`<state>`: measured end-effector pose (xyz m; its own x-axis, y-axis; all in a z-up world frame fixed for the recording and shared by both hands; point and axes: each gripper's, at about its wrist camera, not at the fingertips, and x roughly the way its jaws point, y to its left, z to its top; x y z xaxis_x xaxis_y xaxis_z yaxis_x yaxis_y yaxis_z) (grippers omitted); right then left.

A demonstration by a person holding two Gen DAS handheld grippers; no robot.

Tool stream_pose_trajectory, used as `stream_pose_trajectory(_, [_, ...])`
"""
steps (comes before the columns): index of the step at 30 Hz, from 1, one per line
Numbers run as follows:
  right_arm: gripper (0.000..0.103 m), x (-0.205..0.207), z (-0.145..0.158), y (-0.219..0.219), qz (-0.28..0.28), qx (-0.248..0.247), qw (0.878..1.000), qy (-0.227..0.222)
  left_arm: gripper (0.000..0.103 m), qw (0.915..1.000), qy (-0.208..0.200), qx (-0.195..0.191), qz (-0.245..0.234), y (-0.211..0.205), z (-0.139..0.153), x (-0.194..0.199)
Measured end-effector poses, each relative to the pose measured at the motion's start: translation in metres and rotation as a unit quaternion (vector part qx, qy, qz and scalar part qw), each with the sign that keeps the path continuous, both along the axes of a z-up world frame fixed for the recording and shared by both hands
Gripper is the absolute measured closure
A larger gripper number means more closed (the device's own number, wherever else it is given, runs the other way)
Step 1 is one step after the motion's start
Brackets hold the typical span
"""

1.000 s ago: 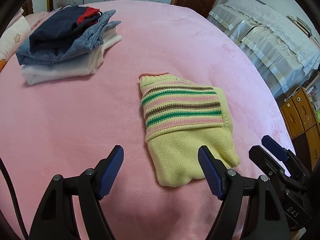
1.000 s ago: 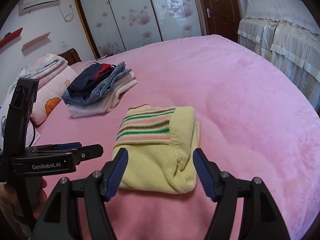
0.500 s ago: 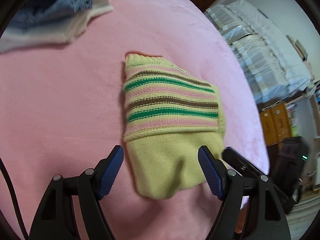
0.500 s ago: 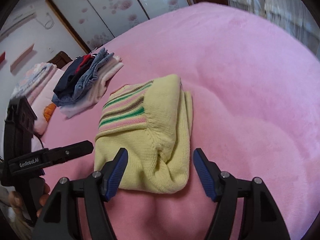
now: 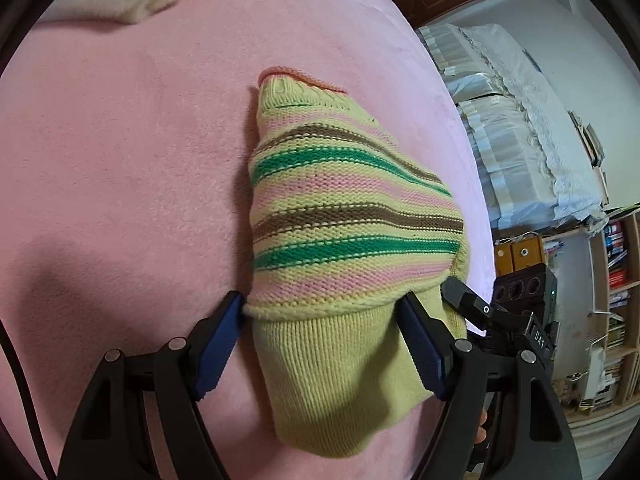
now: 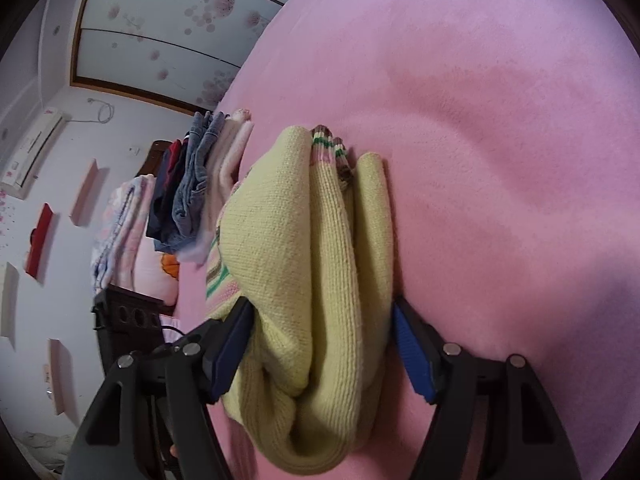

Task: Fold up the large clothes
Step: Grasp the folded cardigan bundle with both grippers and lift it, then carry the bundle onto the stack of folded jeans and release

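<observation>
A folded yellow knit sweater [image 5: 344,240] with green, brown and pink stripes lies on the pink bed [image 5: 120,160]. My left gripper [image 5: 320,320] is open, its blue pads on either side of the sweater's near end. In the right wrist view the sweater [image 6: 304,272] shows edge-on as several yellow layers. My right gripper [image 6: 320,320] is open and straddles the whole folded stack, tilted sideways, with the pads touching or nearly touching its outer layers. The right gripper's body [image 5: 504,320] shows at the right of the left wrist view.
A stack of folded clothes [image 6: 192,192], jeans and a dark garment on white pieces, lies further back on the bed, with a pillow [image 6: 120,232] beyond it. A second bed [image 5: 520,120] and shelves [image 5: 612,320] stand to the right. A wardrobe [image 6: 168,32] is behind.
Both grippers have moved forward and down onto the sweater, so its near end now sits between each pair of pads. The right gripper has rolled onto its side.
</observation>
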<state>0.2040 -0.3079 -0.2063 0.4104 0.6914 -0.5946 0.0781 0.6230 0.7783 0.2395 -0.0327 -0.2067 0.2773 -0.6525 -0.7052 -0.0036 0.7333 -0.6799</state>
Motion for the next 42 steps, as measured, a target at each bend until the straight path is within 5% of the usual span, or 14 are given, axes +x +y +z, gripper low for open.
stream_pose_trajectory(5, [0.039, 0.004, -0.002, 0.004, 0.004, 0.011, 1.000, -0.007, 0.028, 0.9999, -0.010, 0.009, -0.004, -0.008, 0.000, 0.001])
stream_pose_trajectory(7, [0.058, 0.003, 0.001, 0.006, 0.013, 0.006, 1.000, -0.017, 0.031, 0.9997, -0.017, 0.015, -0.002, -0.007, 0.003, -0.001])
stream_pose_trajectory(10, [0.066, -0.004, 0.008, 0.006, 0.013, -0.002, 0.999, -0.031, 0.041, 0.9990, -0.035, 0.029, 0.001, -0.008, 0.017, -0.010])
stream_pose_trajectory(18, [0.069, -0.039, 0.042, 0.021, 0.001, -0.022, 0.998, -0.060, 0.048, 0.9956, -0.083, 0.043, -0.001, 0.010, 0.072, -0.041])
stream_pose_trajectory(26, [0.069, -0.054, 0.106, 0.067, 0.015, -0.024, 0.994, -0.104, 0.048, 0.9918, -0.111, 0.054, 0.034, 0.072, 0.152, -0.061])
stream_pose_trajectory(30, [0.069, -0.032, 0.150, 0.111, 0.035, -0.020, 0.988, -0.146, 0.048, 0.9849, -0.136, 0.082, 0.067, 0.118, 0.211, -0.041])
stream_pose_trajectory(35, [0.069, 0.023, 0.202, 0.167, 0.052, 0.005, 0.980, -0.191, 0.048, 0.9658, -0.210, 0.135, 0.069, 0.171, 0.281, 0.013])
stream_pose_trajectory(42, [0.069, 0.134, 0.236, 0.239, 0.040, 0.018, 0.971, -0.234, 0.046, 0.9436, -0.265, 0.195, 0.043, 0.231, 0.307, 0.138])
